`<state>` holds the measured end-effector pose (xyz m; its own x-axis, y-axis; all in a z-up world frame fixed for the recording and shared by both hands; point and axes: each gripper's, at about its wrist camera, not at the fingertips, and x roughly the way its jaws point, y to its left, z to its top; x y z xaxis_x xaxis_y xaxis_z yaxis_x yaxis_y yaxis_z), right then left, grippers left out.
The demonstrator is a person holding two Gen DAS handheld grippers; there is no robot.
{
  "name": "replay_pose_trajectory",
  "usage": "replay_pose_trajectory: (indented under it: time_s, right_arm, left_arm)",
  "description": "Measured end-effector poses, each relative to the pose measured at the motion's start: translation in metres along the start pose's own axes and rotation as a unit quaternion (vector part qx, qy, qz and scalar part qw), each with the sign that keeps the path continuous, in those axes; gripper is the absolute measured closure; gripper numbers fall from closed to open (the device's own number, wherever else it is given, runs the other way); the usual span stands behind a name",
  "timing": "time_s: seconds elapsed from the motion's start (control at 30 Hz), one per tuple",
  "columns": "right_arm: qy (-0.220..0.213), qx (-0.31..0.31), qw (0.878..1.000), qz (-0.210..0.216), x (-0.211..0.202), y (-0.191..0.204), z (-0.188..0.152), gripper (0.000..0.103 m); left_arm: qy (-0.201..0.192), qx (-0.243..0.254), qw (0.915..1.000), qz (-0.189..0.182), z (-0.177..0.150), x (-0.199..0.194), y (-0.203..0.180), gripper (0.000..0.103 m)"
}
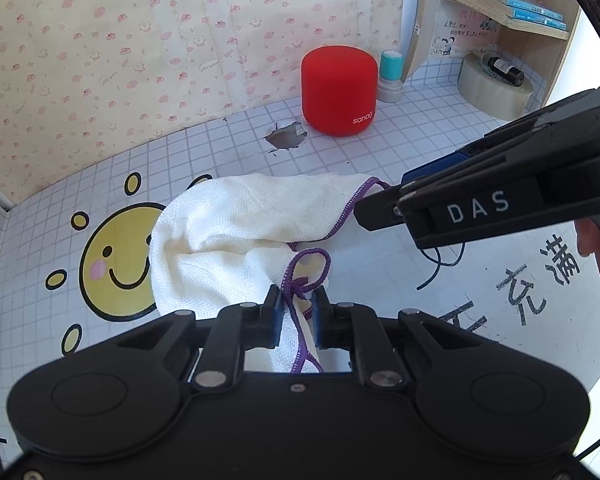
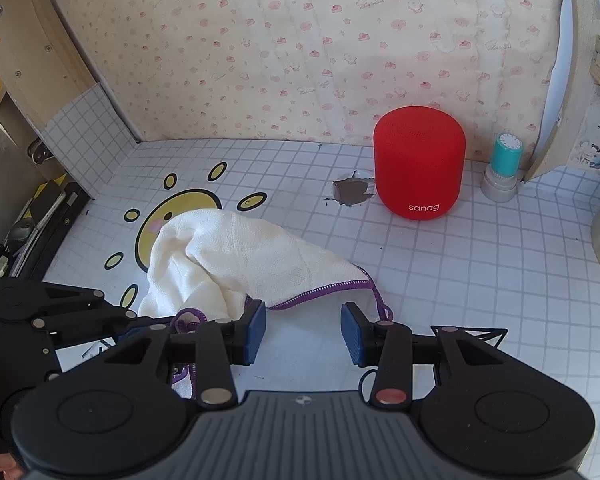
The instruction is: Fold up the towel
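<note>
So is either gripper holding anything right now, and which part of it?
The left gripper is pinching the white towel at its purple-stitched hem. The right gripper is open, holding nothing.

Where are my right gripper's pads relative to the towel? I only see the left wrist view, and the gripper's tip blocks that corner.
Observer: The right gripper is open. The towel hem runs just past its blue pads, unpinched.
Operator: And the corner loop?
Observer: The purple loop lies on the table beside the right-hand pad, not gripped.
Operator: Anything off to the left?
Observer: A wooden cabinet with stickers stands beyond the table's left edge.
</note>
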<state>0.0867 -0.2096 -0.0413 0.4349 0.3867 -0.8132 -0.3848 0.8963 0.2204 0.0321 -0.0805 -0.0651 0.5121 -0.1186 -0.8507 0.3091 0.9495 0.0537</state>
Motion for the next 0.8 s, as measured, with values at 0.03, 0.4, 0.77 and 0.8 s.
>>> replay_pose_trajectory:
  time_s: [0.03,0.4,0.77,0.8]
  right_arm:
    - [0.001,0.001,1.0,0.001,0.001,0.0,0.0,0.062]
    - [0.005,-0.008,1.0,0.018,0.016,0.009,0.006,0.062]
    - [0.055,-0.063,0.996,-0.017,0.057,0.017,0.005,0.053]
    - [0.056,-0.063,0.996,-0.015,0.057,0.015,0.004,0.053]
  left_arm:
    - [0.0,-0.001,1.0,0.0,0.0,-0.001,0.0,0.092]
    - [0.011,0.022,0.9996,-0.01,-0.011,-0.008,-0.016,0.092]
    - [0.014,0.034,0.9991,-0.023,-0.022,-0.015,-0.03,0.092]
    - [0.014,0.03,0.9992,-0.024,-0.022,-0.014,-0.03,0.092]
